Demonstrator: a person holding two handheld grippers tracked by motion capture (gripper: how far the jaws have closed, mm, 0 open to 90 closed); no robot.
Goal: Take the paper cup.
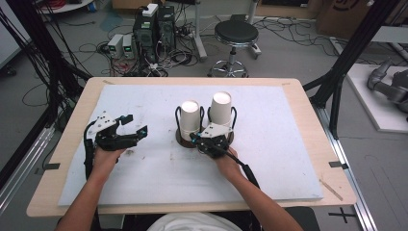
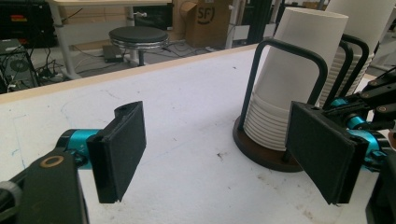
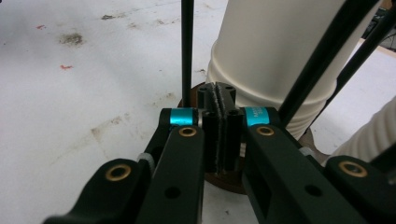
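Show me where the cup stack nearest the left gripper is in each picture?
High view: the left cup stack stands mid-table, beside a taller one.
Left gripper view: upper right, inside black hoops.
Right gripper view: upper middle, behind the shut jaws.
Shared landmark: the round dark base under it.

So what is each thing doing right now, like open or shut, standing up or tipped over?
Left gripper: open, jaws wide apart, holding nothing.
Right gripper: shut, pads pressed together, low by the holder's base.
Left cup stack: upright, cups upside down, in its wire holder.
Right cup stack: upright, upside down, in its holder.
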